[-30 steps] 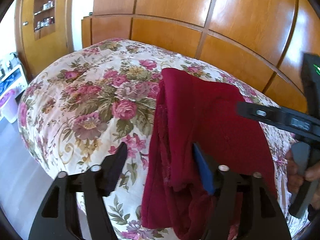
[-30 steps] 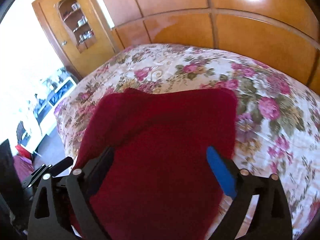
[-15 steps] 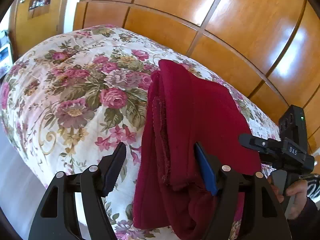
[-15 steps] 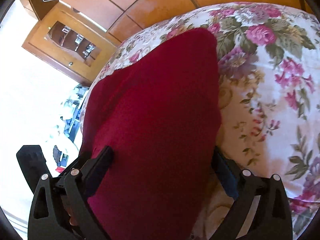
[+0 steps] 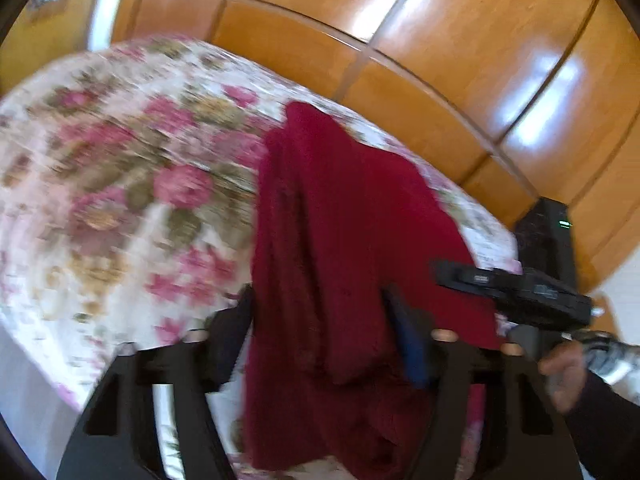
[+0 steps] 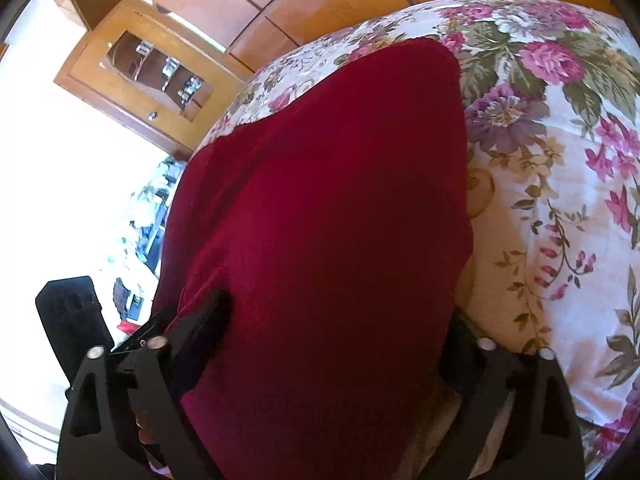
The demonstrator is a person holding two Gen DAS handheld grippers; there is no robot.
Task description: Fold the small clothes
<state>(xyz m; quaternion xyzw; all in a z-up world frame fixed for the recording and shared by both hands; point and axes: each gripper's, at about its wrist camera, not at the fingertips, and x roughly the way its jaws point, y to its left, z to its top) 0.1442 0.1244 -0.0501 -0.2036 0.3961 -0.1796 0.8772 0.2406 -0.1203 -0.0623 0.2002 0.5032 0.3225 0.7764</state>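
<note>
A: Where's the cloth?
B: The red cloth [image 5: 352,248] lies folded lengthwise on the floral bedspread [image 5: 120,200], its near end hanging over the edge of the bed, wooden panels [image 5: 420,80] behind.
A: And the left claw [image 5: 320,340]?
B: Its jaws have just been closing; the cloth's bunched near end sits between them, one finger at each side. The view is blurred, so I cannot tell if they pinch it yet.
A: The right claw [image 6: 332,344]?
B: Also just been closing, jaws wide astride the cloth's broad end, fingers [image 6: 208,320] at its two edges. Whether it grips, I cannot tell.
</note>
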